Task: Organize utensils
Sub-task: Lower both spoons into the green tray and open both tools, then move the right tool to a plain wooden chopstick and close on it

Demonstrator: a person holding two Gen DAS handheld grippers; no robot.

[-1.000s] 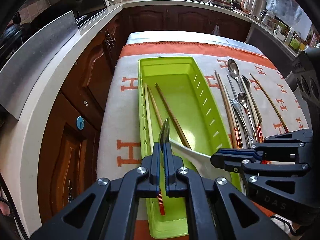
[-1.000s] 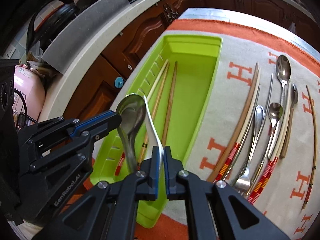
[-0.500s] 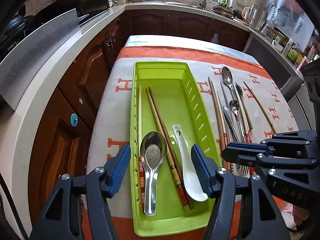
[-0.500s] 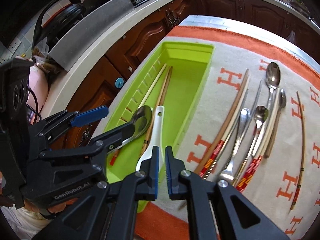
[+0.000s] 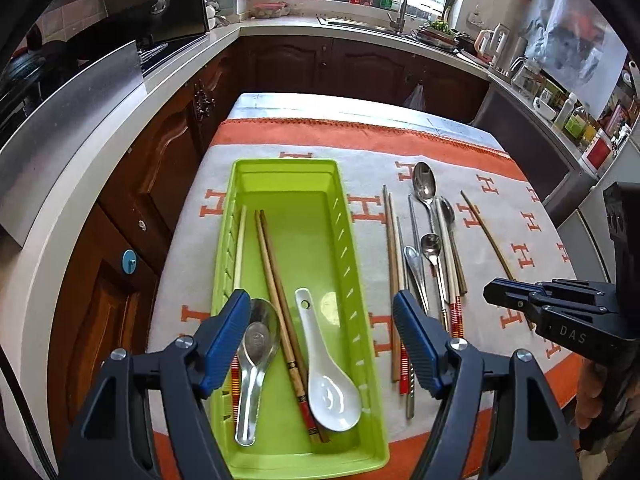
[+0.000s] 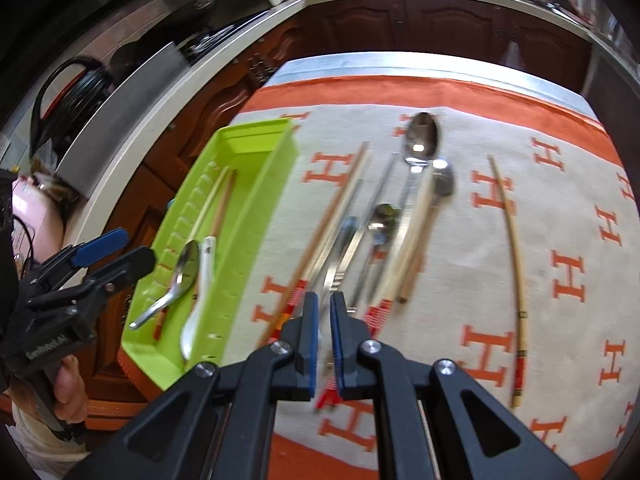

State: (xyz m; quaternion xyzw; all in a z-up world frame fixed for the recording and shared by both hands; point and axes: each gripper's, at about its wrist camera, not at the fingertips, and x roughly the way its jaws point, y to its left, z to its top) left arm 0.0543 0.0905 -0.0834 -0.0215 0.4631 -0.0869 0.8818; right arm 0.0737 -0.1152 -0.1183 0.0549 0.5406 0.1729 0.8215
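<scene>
A lime green tray (image 5: 344, 240) lies on the cloth. In it are a metal soup spoon (image 5: 254, 360), a white ceramic spoon (image 5: 328, 384), a pair of brown chopsticks (image 5: 276, 288) and a pale chopstick (image 5: 240, 248). My left gripper (image 5: 322, 340) is open and empty above the tray's near end. My right gripper (image 6: 324, 336) is nearly shut with nothing in it, above the loose utensils right of the tray (image 6: 276, 176). Loose metal spoons (image 6: 420, 140) and chopsticks (image 6: 340, 208) lie there. The right gripper also shows in the left wrist view (image 5: 504, 294).
The orange and white cloth (image 5: 520, 216) covers a small table. A single thin chopstick (image 6: 510, 248) lies apart at the right. Dark wood cabinets and a white counter (image 5: 120, 128) run along the left and back. A sink and bottles stand at the back.
Both spoons were let go into the tray. My left gripper opened and pulled back. My right gripper swung right, away from the tray, over the loose utensils.
</scene>
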